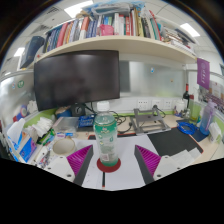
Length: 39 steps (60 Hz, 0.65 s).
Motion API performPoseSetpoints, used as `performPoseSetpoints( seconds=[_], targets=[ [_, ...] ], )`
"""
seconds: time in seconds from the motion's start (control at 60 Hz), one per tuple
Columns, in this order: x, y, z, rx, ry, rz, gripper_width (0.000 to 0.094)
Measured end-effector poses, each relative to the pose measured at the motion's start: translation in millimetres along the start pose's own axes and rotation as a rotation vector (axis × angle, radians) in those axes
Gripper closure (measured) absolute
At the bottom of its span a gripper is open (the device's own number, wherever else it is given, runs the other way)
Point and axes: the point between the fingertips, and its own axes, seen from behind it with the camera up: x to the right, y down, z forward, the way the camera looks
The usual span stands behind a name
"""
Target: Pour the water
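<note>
A clear plastic water bottle (pixel 106 136) with a green label and white cap stands upright on a red coaster (pixel 108 163) on the white table (pixel 118 178). My gripper (pixel 113 160) is open, its magenta pads (pixel 81 160) wide apart at either side of the bottle's base, with a clear gap on both sides. The bottle stands between and just ahead of the fingers. No cup or other vessel to receive water shows clearly.
A dark monitor (pixel 76 78) stands behind the bottle under a shelf of books (pixel 105 26). A black mat or laptop (pixel 175 141) lies to the right. Cluttered boxes and packets (pixel 30 135) fill the table's left side.
</note>
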Motion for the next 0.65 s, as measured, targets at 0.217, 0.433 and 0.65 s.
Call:
performPoseSetpoints(
  seconds=[0.217,0.433,0.65],
  targets=[
    [-5.8,-48.1,-80.9,0.025,0.075,-0.006,0.0075],
    [-10.9,-85.9,-126.4,0.089,0.093,-0.011,0.0076],
    [-3.8,-95.5,-143.6,0.112,0.120,-0.034,0.0079]
  ],
)
